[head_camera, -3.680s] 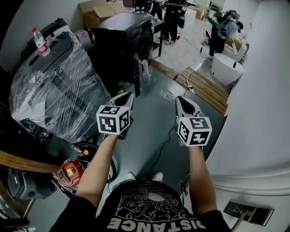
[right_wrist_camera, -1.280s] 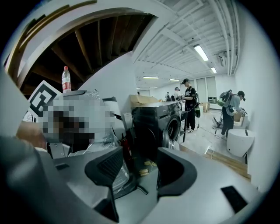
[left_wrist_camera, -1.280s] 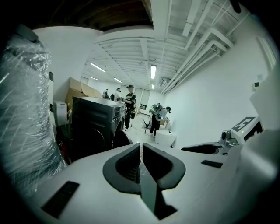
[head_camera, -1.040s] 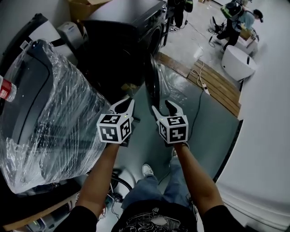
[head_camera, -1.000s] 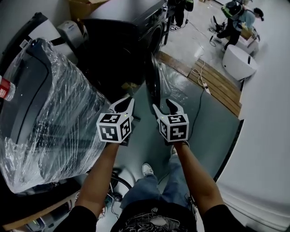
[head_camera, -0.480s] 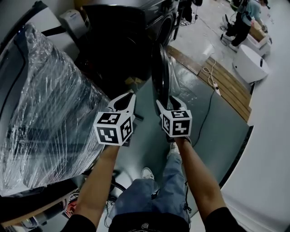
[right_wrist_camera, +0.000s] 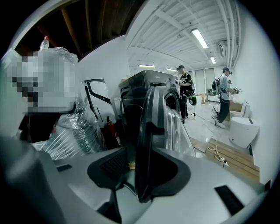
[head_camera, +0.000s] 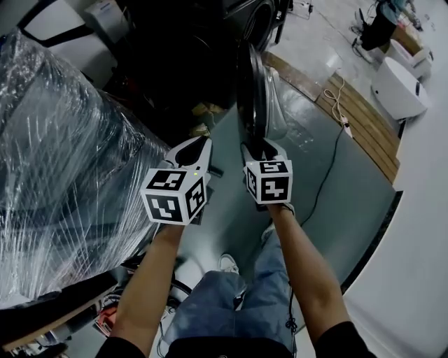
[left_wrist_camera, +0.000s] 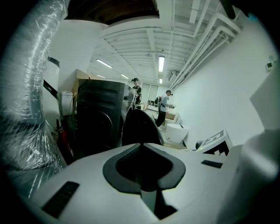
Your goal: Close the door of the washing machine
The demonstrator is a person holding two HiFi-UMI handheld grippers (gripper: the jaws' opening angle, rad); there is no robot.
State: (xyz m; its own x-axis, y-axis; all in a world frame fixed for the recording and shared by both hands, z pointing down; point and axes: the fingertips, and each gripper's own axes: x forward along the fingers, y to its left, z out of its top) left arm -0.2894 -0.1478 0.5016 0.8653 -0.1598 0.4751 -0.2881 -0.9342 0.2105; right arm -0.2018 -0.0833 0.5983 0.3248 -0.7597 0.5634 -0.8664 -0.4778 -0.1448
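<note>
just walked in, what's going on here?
A person stands at a dark washing machine with tongs in each hand. Its door stands wide open, edge-on to them. The right tongs straddle the door's free edge, jaws apart, not clamped. The left tongs are shut and empty, just left of the door. The door is not yet closed.

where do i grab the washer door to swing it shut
Take the door by its free outer rim, coming straight at its edge. It stands open, edge-on toward you, thin enough for the jaws; the right gripper straddles it, jaws apart.
</note>
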